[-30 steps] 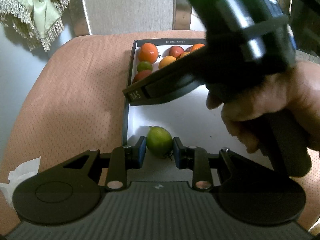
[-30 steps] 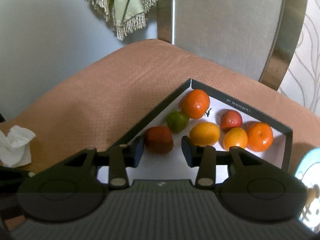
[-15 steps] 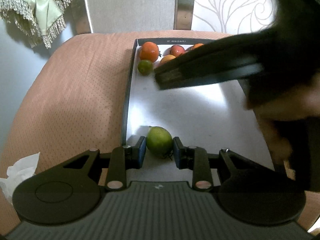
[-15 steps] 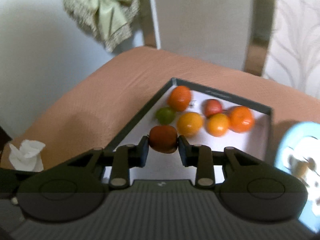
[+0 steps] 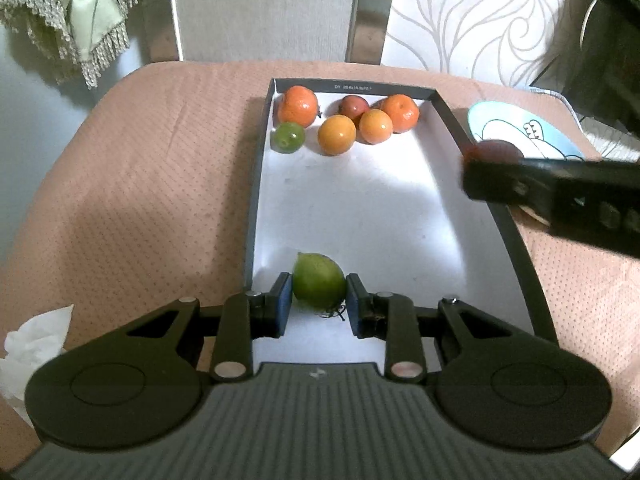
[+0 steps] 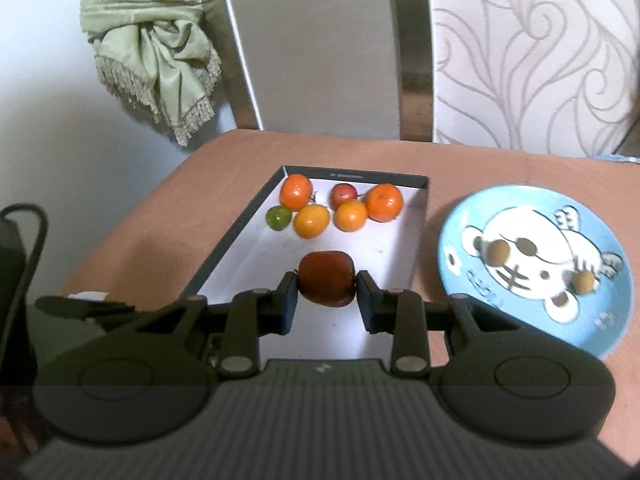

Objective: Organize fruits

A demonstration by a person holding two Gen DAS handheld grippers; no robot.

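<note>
Red fruit lifted from box, six fruits left inside

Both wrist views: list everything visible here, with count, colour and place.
Box: 1, dark walls, white floor, on the cushion.
Oranges: 4, orange, far end of the box.
Red fruit: 1, far end, among the oranges.
Lime: 1, green, far left of the box.
Green fruit: 1, near end, between the left gripper's fingers.
Dark red fruit: 1, held over the box.
Plate: 1, blue with a cartoon, right of the box.
Brown balls: 2, on the plate.
Tissue: 1, white, cushion's left edge.
Cloth: 1, pale green, fringed, hanging behind.
Cushion: 1, salmon.
Left gripper: black.
Right gripper: black.
</note>
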